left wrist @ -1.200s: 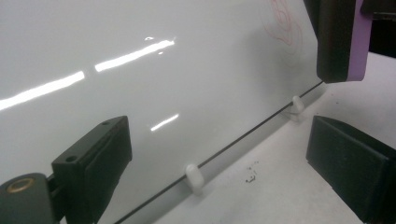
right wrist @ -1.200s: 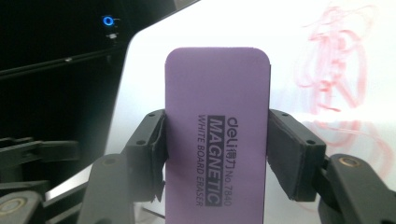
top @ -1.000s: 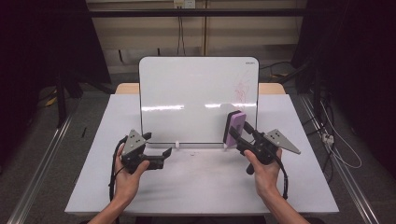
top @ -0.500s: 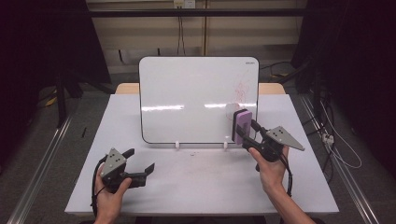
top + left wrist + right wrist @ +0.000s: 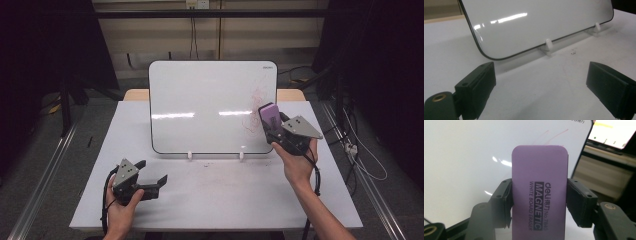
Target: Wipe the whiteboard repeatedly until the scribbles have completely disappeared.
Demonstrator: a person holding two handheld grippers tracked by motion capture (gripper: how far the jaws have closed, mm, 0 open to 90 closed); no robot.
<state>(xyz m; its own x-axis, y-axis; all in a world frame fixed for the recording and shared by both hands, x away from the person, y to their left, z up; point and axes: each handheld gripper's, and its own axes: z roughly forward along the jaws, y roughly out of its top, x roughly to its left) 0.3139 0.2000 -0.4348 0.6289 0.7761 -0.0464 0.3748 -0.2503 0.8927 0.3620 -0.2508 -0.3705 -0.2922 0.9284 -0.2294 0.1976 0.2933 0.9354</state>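
A whiteboard (image 5: 210, 105) stands upright on two small white feet at the middle of the white table (image 5: 225, 195). Faint red scribbles (image 5: 257, 107) mark its right side. My right gripper (image 5: 272, 127) is shut on a purple magnetic whiteboard eraser (image 5: 270, 117), held up against the board's right part, just beside the scribbles. In the right gripper view the eraser (image 5: 540, 195) sits upright between both jaws with the board (image 5: 474, 157) close behind. My left gripper (image 5: 152, 182) rests open low over the table's front left, with nothing between its jaws; its view shows the board's lower edge (image 5: 536, 25) ahead.
One white foot (image 5: 548, 45) of the board stands ahead of the left gripper, another (image 5: 596, 26) farther right. Metal rails (image 5: 45, 170) run along the floor on both sides of the table. Cables (image 5: 360, 150) lie on the floor at the right.
My left gripper has pulled back from the board's foot toward the table's front left edge. My right gripper has carried the eraser up and to the right, toward the red scribbles.
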